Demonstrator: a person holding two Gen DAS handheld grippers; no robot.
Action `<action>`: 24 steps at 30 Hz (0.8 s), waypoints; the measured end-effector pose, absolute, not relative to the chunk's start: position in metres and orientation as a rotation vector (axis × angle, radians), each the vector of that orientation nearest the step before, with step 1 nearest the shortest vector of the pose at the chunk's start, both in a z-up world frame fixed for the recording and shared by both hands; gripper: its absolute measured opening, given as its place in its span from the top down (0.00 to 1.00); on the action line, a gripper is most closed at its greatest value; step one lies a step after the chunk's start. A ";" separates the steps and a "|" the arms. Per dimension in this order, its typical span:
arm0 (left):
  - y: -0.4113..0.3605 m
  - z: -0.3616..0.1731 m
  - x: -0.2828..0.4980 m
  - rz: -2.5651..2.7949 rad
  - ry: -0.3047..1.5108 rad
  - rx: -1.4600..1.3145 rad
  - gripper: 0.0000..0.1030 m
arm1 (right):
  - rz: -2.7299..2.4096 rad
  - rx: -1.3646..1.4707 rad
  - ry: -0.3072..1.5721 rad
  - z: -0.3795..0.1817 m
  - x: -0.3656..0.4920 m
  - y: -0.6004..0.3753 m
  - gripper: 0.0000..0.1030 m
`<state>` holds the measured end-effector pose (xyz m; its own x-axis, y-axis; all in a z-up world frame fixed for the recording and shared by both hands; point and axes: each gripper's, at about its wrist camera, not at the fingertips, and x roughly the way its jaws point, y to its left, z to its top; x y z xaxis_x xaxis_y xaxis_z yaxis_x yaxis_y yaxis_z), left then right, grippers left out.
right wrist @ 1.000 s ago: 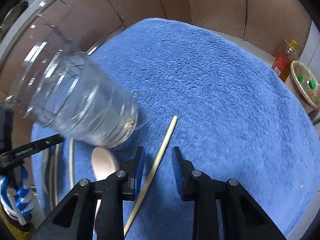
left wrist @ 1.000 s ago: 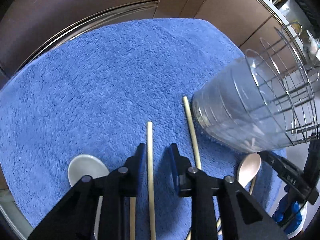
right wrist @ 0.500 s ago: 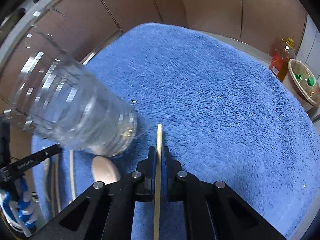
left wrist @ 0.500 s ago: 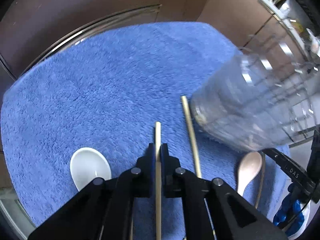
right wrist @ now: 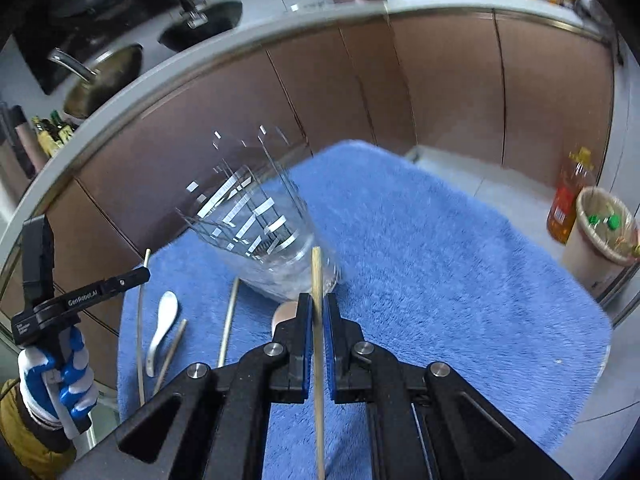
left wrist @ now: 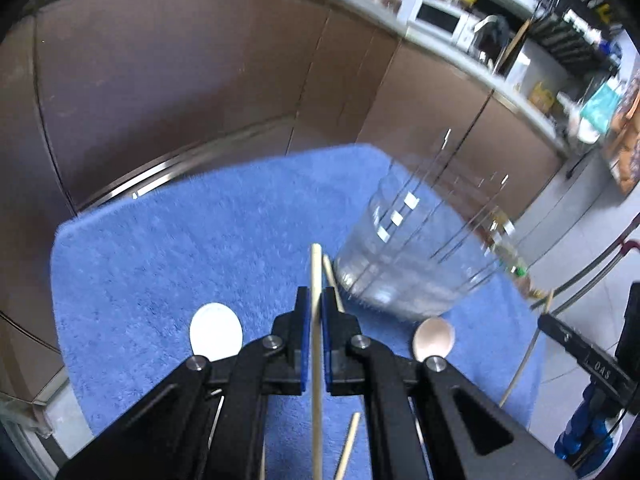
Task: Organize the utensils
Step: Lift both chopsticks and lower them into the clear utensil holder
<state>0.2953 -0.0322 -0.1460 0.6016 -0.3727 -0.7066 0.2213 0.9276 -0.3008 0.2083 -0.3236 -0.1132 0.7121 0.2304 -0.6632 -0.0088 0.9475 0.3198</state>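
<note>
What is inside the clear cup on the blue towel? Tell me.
The clear cup looks empty: only reflections and a wire rack behind it show through its walls. Motion blur hides any fine detail. The right gripper blocks part of its base.

Four chopsticks; two spoons; one glass; one blue mat; two grippers.

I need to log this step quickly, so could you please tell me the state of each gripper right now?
Left gripper: shut on a chopstick.
Right gripper: shut on another chopstick.
</note>
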 end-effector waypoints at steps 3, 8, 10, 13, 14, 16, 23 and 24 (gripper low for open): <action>-0.023 -0.119 0.285 -0.364 0.772 -0.236 0.96 | 0.143 0.291 0.702 -0.091 0.198 -0.320 0.94; -0.023 -0.054 0.286 -0.399 0.620 -0.285 0.96 | 0.192 0.260 0.548 -0.039 0.185 -0.311 0.94; -0.024 -0.033 0.286 -0.409 0.562 -0.307 0.96 | 0.216 0.251 0.490 -0.019 0.184 -0.306 0.94; -0.032 -0.005 0.296 -0.425 0.483 -0.351 0.96 | 0.241 0.241 0.430 0.004 0.182 -0.299 0.94; -0.035 0.006 0.301 -0.428 0.445 -0.372 0.96 | 0.251 0.240 0.405 0.012 0.183 -0.297 0.94; -0.041 0.020 0.310 -0.419 0.390 -0.394 0.96 | 0.260 0.233 0.366 0.023 0.189 -0.295 0.94; -0.072 0.028 0.347 -0.345 0.294 -0.434 0.96 | 0.222 0.197 0.314 0.031 0.218 -0.289 0.94; -0.078 0.022 0.355 -0.326 0.288 -0.431 0.96 | 0.211 0.193 0.311 0.027 0.222 -0.287 0.94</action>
<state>0.3546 -0.0778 0.0224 0.9083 -0.3663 -0.2018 0.2462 0.8584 -0.4500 0.2225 -0.2872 0.0269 0.9305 0.2342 -0.2816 -0.1751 0.9598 0.2195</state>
